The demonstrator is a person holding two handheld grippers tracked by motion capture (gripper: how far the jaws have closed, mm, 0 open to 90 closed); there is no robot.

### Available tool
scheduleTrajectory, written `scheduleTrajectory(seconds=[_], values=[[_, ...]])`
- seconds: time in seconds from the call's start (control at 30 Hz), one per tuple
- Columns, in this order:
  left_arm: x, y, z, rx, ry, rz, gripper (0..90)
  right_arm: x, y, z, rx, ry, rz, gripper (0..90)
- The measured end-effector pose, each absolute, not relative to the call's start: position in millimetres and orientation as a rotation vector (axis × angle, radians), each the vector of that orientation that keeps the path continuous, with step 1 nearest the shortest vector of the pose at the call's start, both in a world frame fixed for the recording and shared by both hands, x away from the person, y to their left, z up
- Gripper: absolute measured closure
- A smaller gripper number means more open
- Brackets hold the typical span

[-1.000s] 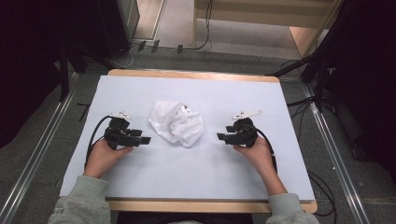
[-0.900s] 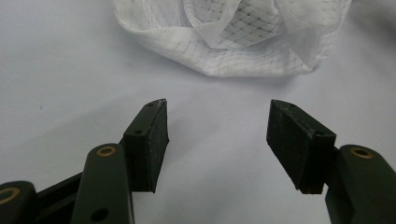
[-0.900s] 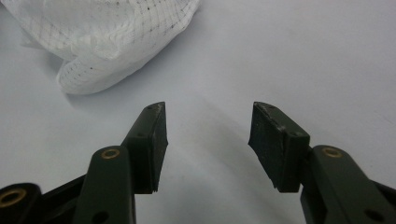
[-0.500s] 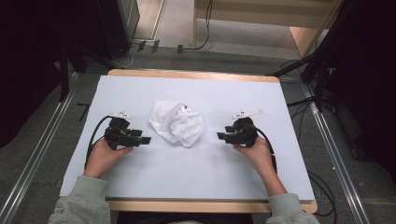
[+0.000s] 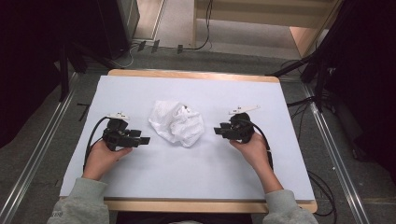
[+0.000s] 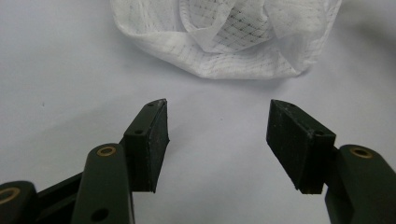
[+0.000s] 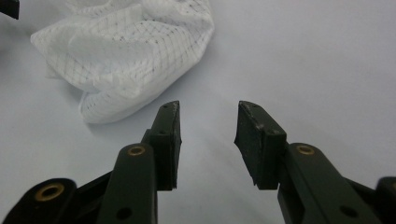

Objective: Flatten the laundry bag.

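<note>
Both grippers flank the cloth (image 5: 177,123). Left gripper (image 6: 217,140) jaws stand apart; right gripper (image 7: 208,140) jaws, just closing, stand apart and empty. Risk: the thin crumpled fabric slips from a shallow pinch.

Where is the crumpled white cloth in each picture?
High view: the white cloth lies mid-table, between both grippers.
Left gripper view: the cloth is at top centre, beyond the fingers.
Right gripper view: the cloth is at top left.
Shared landmark: the pale table cover.
</note>
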State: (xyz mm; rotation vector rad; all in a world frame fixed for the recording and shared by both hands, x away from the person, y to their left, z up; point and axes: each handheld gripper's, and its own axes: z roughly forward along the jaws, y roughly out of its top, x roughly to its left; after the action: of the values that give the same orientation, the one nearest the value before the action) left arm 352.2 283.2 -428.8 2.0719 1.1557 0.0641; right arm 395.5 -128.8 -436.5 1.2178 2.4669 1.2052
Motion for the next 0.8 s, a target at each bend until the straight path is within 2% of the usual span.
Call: scheduleTrajectory(seconds=[0.53, 0.8], values=[[339, 295, -428, 2.045, 1.187, 0.071, 39.6, 429, -97, -422, 1.158, 2.481, 1.23, 64.0], [334, 299, -429, 2.034, 1.2, 0.074, 39.7, 450, -79, -430, 1.135, 2.509, 1.22, 57.5]])
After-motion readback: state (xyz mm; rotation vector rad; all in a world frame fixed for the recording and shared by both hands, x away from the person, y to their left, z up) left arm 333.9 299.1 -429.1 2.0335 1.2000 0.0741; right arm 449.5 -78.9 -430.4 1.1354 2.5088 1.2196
